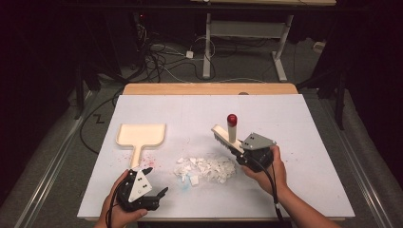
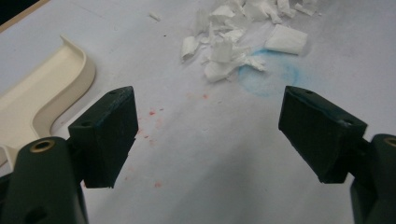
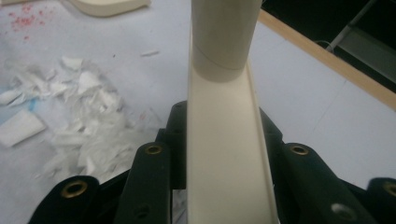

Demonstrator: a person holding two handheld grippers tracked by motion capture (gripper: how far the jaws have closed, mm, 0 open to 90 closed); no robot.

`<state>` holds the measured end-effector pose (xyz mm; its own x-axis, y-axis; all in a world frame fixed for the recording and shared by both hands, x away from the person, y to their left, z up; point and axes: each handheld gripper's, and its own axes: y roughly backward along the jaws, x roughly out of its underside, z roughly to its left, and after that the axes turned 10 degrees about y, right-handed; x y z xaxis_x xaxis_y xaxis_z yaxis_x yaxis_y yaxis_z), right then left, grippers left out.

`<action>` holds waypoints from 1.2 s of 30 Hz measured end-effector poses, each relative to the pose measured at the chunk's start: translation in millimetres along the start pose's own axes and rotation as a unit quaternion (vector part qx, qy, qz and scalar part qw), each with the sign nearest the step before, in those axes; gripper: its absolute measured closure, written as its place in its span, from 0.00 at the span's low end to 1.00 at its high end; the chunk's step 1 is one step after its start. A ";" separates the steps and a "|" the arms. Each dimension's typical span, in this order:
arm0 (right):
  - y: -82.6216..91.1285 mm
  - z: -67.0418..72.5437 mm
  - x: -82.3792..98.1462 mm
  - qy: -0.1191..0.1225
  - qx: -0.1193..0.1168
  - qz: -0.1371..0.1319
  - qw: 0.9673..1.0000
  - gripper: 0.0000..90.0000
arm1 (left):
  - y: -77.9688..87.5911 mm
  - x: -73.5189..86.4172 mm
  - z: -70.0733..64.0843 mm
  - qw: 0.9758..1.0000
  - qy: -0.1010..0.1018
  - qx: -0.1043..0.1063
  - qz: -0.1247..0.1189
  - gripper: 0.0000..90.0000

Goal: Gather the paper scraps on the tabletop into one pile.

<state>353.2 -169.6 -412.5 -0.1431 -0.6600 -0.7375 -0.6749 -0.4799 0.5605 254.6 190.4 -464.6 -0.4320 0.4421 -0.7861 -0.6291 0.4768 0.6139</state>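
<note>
Risk at this moment lies mainly with the paper scraps, a loose white heap at the near-centre of the table: a fast stroke of the brush would probably scatter them past the dustpan rather than into it, and the pan, unheld, may slide when pushed. Right gripper is clamped on the brush's cream body, its bristles facing down toward the heap at 9 o'clock from it (the red-capped handle stands upright). Left gripper hangs with jaws spread and empty, the dustpan handle at 12 o'clock, just beyond it. Dustpan is cream plastic, shallow, raised-rimmed, its tray at 10 o'clock from the heap. Red specks and a blue smear mark the tabletop.
</note>
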 end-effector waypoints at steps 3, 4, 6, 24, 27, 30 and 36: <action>-10.0 -13.9 -9.1 0.000 -0.008 -0.016 1.000 0.76 | -0.9 -0.1 0.1 1.000 0.001 0.000 0.001 0.21; -15.7 -18.9 -13.1 0.012 -0.016 -0.020 1.000 0.75 | -1.2 0.0 0.0 1.000 0.001 0.002 0.002 0.21; -28.0 -25.4 -20.2 0.034 -0.019 -0.030 0.999 0.76 | -2.2 -0.2 0.5 1.000 -0.006 0.000 0.002 0.21; -125.8 -10.8 -55.4 0.135 -0.145 -0.019 0.980 0.76 | -1.0 4.9 1.4 1.000 0.002 0.002 0.011 0.22; -118.6 -9.6 -57.6 0.174 -0.172 -0.011 0.970 0.75 | -2.4 5.4 2.0 1.000 0.001 -0.004 0.017 0.22; -111.0 -12.7 -57.0 0.178 -0.202 -0.018 0.963 0.76 | -4.5 5.4 2.1 1.000 -0.001 -0.005 0.024 0.22; -86.8 -20.7 -46.0 0.198 -0.238 -0.034 0.950 0.76 | -4.0 4.8 0.3 1.000 -0.006 -0.005 0.022 0.22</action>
<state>433.3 -109.5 -419.4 0.2368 -0.7389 -0.6309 -0.2557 -0.6739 0.6932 255.2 190.8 -470.7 -0.4513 0.4718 -0.7574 -0.6161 0.4493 0.6469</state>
